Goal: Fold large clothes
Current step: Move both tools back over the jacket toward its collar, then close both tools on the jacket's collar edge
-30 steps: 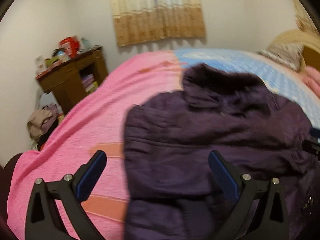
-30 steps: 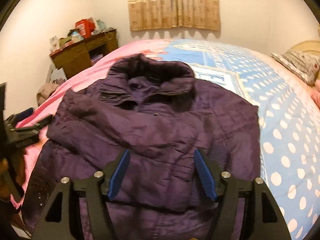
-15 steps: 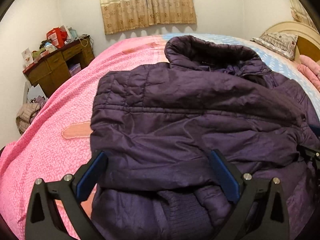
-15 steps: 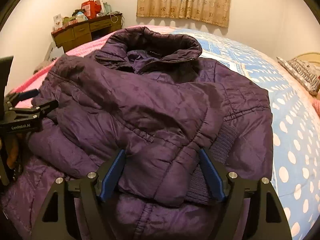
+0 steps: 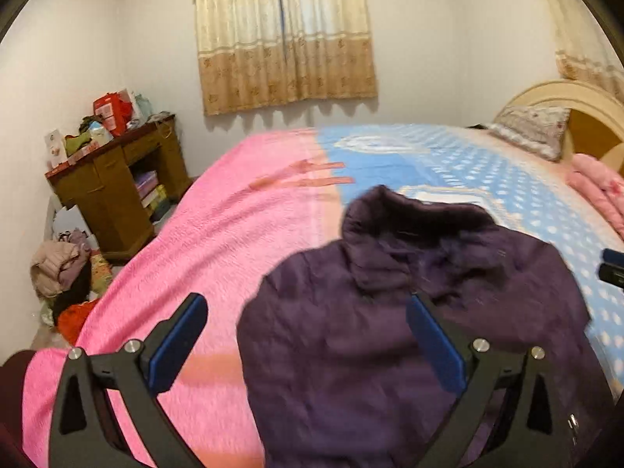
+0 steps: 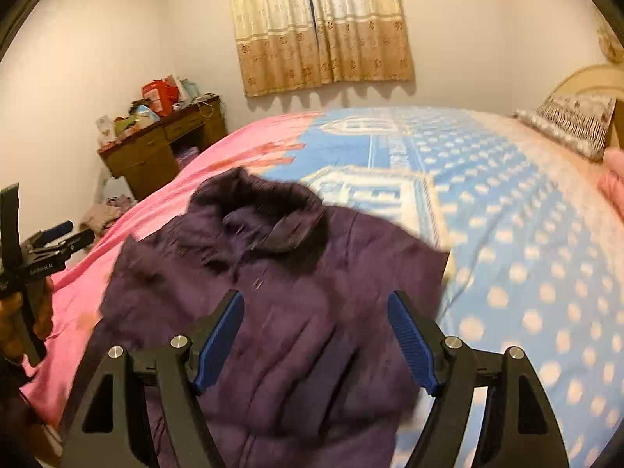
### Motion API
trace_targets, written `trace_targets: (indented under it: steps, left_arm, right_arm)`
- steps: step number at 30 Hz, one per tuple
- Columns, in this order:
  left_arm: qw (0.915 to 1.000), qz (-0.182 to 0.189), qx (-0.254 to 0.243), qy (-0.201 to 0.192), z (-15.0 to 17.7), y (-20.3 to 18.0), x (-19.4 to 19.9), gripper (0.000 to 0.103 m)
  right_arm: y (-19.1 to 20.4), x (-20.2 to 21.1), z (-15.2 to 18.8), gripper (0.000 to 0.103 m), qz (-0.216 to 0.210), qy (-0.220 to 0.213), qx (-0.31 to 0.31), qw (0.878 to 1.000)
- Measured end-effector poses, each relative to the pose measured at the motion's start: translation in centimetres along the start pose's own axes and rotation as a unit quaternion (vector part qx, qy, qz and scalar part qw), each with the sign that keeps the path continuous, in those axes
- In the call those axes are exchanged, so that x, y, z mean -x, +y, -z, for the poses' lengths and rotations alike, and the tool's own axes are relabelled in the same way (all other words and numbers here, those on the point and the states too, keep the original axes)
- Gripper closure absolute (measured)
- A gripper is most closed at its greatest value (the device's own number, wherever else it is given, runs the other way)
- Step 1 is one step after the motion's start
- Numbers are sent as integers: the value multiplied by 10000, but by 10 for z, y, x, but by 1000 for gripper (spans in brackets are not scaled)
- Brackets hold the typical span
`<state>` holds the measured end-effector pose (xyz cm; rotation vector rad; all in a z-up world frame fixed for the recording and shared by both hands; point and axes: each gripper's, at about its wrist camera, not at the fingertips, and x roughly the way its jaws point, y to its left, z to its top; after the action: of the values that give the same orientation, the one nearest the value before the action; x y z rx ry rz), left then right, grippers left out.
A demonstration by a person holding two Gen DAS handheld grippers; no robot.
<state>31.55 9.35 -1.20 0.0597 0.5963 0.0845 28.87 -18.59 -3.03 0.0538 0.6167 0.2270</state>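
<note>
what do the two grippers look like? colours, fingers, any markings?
Both match: the left gripper and the right gripper have black triangular cut-out frames, silver bolt heads at the pivots and flat blue fingers with ribbed pads. From the right wrist view, the left gripper's black body carries small white lettering, too blurred to read. No cables visible.

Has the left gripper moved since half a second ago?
Yes. The left gripper has pulled back and up from the purple jacket: against the curtain, the jacket sits lower and smaller, exposing more pink blanket.
</note>
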Motion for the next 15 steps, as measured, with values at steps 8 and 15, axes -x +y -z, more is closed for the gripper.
trace_targets:
  steps: [8, 15]
  left_arm:
    - [9988, 26, 92, 490, -33, -15, -81, 0]
    - [9947, 196, -679, 751, -51, -56, -134, 0]
  right_arm:
    - [18, -89, -59, 26, 139, 403, 446, 9981]
    - [40, -163, -100, 26, 422, 668, 1099, 9908]
